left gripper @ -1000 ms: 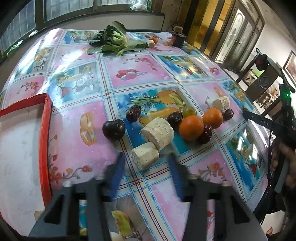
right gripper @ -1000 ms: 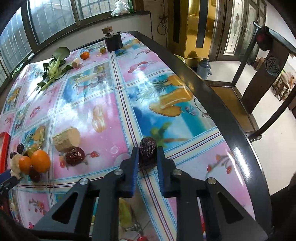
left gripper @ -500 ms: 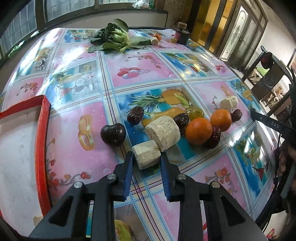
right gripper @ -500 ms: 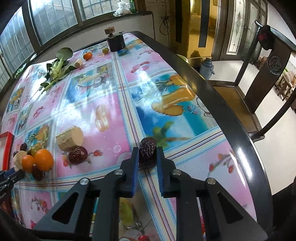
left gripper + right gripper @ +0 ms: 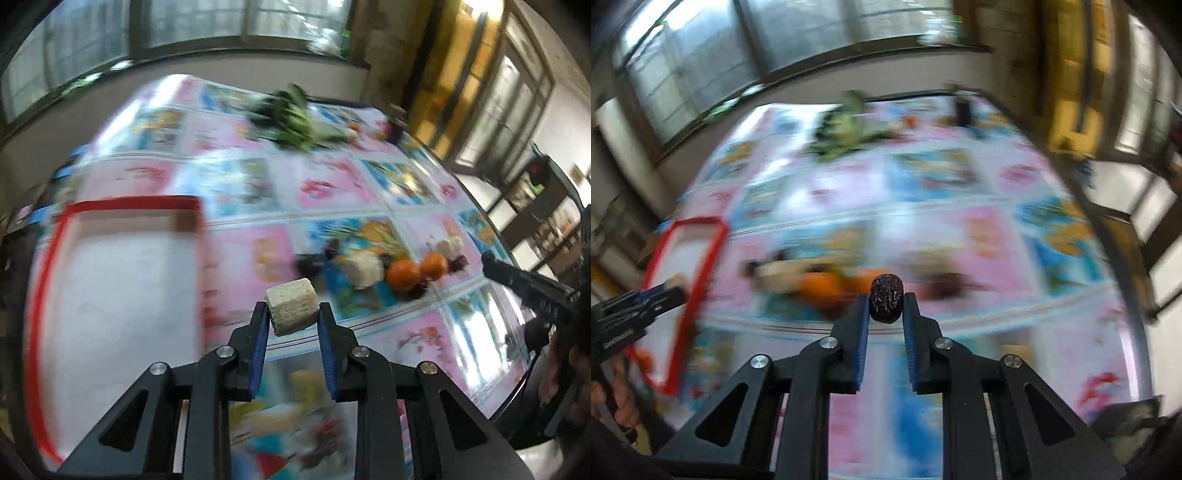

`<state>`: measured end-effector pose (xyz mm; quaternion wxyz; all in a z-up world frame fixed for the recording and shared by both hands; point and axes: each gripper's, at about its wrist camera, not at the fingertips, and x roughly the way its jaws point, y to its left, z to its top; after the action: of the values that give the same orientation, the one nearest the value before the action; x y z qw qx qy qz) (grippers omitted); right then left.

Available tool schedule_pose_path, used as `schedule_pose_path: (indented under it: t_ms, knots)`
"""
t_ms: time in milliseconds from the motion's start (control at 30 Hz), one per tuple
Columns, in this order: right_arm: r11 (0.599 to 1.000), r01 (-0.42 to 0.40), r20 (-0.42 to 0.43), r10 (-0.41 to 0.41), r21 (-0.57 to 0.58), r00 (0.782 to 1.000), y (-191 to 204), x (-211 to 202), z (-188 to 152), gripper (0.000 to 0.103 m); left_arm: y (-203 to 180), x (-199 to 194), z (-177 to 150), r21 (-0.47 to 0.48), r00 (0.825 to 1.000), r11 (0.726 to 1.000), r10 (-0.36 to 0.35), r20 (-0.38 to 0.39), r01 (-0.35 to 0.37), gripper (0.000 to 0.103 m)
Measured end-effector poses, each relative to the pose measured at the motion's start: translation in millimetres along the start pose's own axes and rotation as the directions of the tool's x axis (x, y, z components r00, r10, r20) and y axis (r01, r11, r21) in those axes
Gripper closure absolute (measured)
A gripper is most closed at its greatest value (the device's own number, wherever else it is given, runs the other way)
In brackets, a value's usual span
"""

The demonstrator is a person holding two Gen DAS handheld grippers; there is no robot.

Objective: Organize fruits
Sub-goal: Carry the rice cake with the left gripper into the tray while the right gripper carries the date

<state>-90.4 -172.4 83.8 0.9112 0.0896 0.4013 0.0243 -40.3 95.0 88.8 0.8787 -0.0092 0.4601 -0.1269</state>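
My left gripper (image 5: 293,314) is shut on a pale cylindrical chunk (image 5: 292,305), held above the table just right of the red-rimmed white tray (image 5: 110,280). My right gripper (image 5: 885,303) is shut on a dark wrinkled date (image 5: 885,302), lifted over the table. The remaining pile lies on the cloth: two oranges (image 5: 403,274), pale chunks (image 5: 362,268) and dark fruits (image 5: 308,264). In the right wrist view the tray (image 5: 685,273) is at the left, with the left gripper (image 5: 670,291) at its edge, and the blurred oranges (image 5: 820,288) sit mid-table.
A bunch of leafy greens (image 5: 295,123) lies at the far end of the table. The table's dark edge (image 5: 517,254) runs along the right, with a chair (image 5: 543,192) beyond. A hand (image 5: 617,402) grips the left handle. Both views are motion-blurred.
The left gripper closed on the pale chunk, lifted it and swung left toward the tray. The right gripper raised the date off the table and moved left toward the pile.
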Motion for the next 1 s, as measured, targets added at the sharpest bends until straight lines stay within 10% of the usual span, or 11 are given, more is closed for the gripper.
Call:
schedule_pose_path:
  t_ms: [400,1000]
  knots:
    - [0.935,-0.274,-0.114,0.254,-0.224,0.960,185.0,43.6,11.7,0.083,100.2,-47.8,-31.3,-0.153,0.961,0.950,0.275,-0.004,-0.272,0.077]
    - [0.912,-0.252,-0.244,0.177,-0.323,0.953,259.1,119.3,3.7,0.083,146.4,-15.7,-59.4,-0.172,0.948,0.933,0.301,-0.107,-0.316,0.077]
